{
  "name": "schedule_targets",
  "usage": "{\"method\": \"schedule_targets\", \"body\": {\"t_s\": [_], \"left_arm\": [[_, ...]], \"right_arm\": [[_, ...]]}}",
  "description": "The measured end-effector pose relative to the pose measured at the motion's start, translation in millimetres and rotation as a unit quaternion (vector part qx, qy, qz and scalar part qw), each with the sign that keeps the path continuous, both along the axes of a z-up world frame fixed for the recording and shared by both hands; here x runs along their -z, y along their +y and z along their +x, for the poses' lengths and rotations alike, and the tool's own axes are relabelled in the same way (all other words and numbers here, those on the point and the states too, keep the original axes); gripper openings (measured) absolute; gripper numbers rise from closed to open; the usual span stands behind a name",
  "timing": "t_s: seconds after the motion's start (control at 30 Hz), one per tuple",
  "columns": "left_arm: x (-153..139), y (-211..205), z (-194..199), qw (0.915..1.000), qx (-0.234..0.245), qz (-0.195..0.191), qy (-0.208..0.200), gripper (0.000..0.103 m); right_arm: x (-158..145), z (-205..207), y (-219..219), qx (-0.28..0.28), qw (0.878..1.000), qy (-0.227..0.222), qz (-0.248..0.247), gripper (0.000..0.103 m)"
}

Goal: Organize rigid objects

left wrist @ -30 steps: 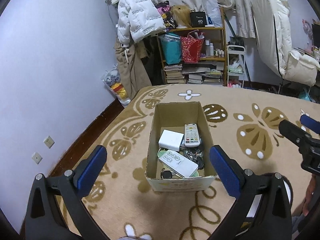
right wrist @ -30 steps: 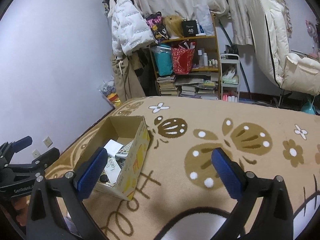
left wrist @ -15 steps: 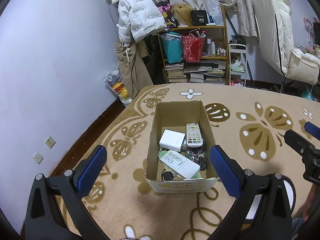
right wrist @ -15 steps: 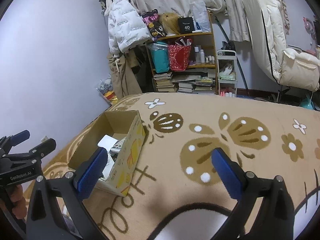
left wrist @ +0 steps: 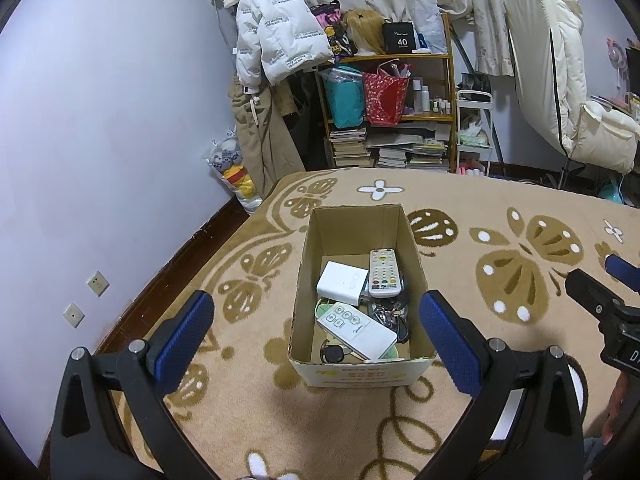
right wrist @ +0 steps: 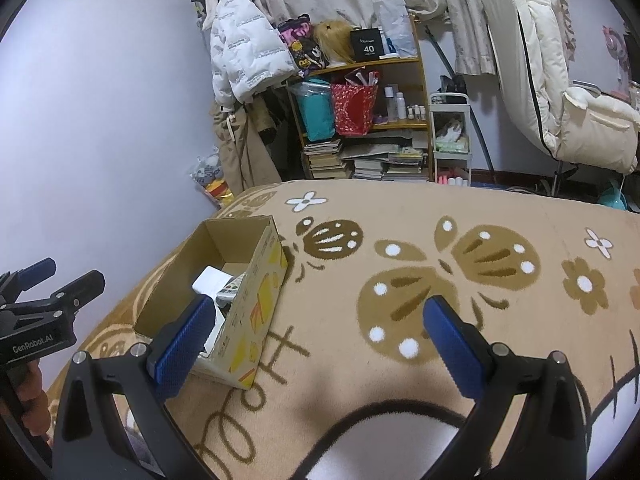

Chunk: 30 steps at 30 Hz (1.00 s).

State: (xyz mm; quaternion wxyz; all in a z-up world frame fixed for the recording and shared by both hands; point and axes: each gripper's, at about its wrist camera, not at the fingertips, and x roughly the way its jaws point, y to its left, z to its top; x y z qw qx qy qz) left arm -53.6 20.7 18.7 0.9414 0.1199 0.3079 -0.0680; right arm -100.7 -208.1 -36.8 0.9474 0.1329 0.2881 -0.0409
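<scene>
I am looking down on a tan carpet [left wrist: 460, 200] patterned with brown butterflies and white flowers; it may cover a bed rather than the floor, the fisheye view leaves me unsure. An open cardboard box [left wrist: 416, 252] stands directly on it near the left edge, its long side running toward the far edge. From my right camera the same box [right wrist: 260, 300] shows a yellow-printed side wall. The rest of the carpet [right wrist: 440, 220], out to the far edge, lies bare.
</scene>
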Motion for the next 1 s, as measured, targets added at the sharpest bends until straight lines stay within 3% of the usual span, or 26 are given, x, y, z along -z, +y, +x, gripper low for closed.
{"method": "schedule_targets", "body": {"t_s": [1.0], "left_arm": [[-2.6,-0.5,3.1,1.0000,-0.007,0.004,0.005,0.102]], "right_arm": [[0.5,1.3,2.0,0.002,1.000,-0.002,-0.002,0.103]]}}
